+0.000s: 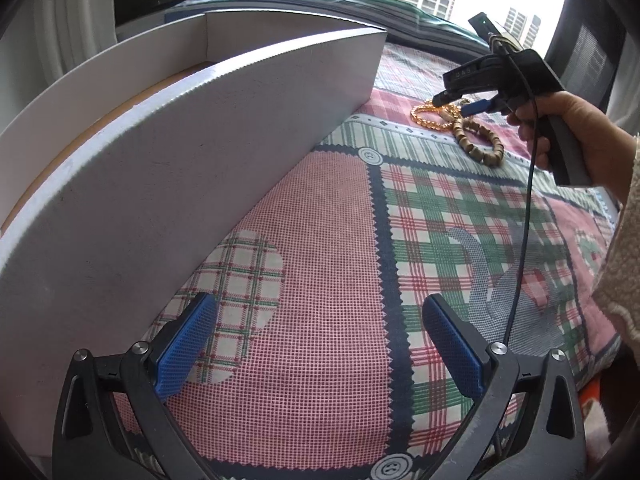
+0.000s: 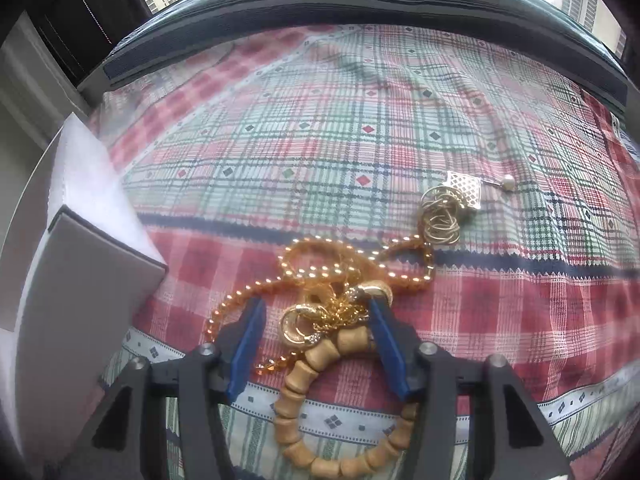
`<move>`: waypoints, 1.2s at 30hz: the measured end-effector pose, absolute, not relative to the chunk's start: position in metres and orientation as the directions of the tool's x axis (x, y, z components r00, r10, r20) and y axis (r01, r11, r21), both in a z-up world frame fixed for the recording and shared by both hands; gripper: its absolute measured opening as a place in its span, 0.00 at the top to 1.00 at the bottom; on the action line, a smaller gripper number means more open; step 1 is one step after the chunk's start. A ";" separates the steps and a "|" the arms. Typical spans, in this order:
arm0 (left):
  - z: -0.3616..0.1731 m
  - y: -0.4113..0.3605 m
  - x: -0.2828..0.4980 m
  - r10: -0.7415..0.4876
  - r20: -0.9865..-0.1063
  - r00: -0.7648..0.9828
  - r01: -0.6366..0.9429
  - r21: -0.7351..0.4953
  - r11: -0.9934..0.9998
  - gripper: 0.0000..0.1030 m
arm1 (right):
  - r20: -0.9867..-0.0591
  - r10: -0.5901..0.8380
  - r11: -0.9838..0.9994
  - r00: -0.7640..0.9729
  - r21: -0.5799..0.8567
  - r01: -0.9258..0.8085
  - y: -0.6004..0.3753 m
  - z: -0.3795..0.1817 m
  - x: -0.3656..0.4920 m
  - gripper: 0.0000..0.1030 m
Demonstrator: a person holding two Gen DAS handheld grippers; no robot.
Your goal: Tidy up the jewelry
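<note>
A pile of jewelry lies on the plaid cloth: an amber bead necklace (image 2: 320,268), a gold chain with rings (image 2: 316,320), a wooden bead bracelet (image 2: 296,384), and gold ring earrings (image 2: 442,216) with a pearl pin (image 2: 508,182). My right gripper (image 2: 318,312) is open, its blue pads either side of the gold chain. In the left wrist view the right gripper (image 1: 460,106) hovers over the necklace (image 1: 434,114) and bracelet (image 1: 480,144). My left gripper (image 1: 316,344) is open and empty, low over the cloth beside the white box (image 1: 200,152).
The white open box (image 2: 80,288) stands at the left of the bed-like surface. A plaid patchwork cloth (image 1: 360,240) covers it. A dark padded edge (image 2: 360,4) runs along the back, with a window behind. A cable (image 1: 524,220) hangs from the right gripper.
</note>
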State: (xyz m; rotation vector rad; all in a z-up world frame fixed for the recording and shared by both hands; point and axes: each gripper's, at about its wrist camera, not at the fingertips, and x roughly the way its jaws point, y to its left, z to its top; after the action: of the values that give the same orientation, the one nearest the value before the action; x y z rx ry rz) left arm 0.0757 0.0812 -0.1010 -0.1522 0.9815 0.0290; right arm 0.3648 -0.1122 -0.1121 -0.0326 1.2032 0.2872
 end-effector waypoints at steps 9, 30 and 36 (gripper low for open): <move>-0.107 0.075 0.075 -0.070 -0.839 0.540 -0.075 -0.131 0.988 0.01 | -0.931 0.156 0.966 0.331 0.074 -0.247 -0.113 -0.102 0.361 0.97; -0.097 0.068 0.062 -0.078 -0.831 0.551 -0.046 -0.123 0.991 0.01 | -0.815 0.529 0.807 0.238 0.395 -0.439 -0.095 -0.041 0.200 0.93; -0.098 0.059 0.062 -0.092 -0.836 0.540 -0.021 -0.122 0.992 0.01 | -0.798 0.466 0.876 0.383 0.354 -0.327 -0.151 -0.064 0.156 0.58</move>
State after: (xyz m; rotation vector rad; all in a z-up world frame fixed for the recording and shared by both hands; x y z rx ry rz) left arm 0.0621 0.0594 -0.0985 -0.1227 0.9996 -0.0423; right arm 0.1558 -0.1507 -0.0638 0.1468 1.0636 0.5076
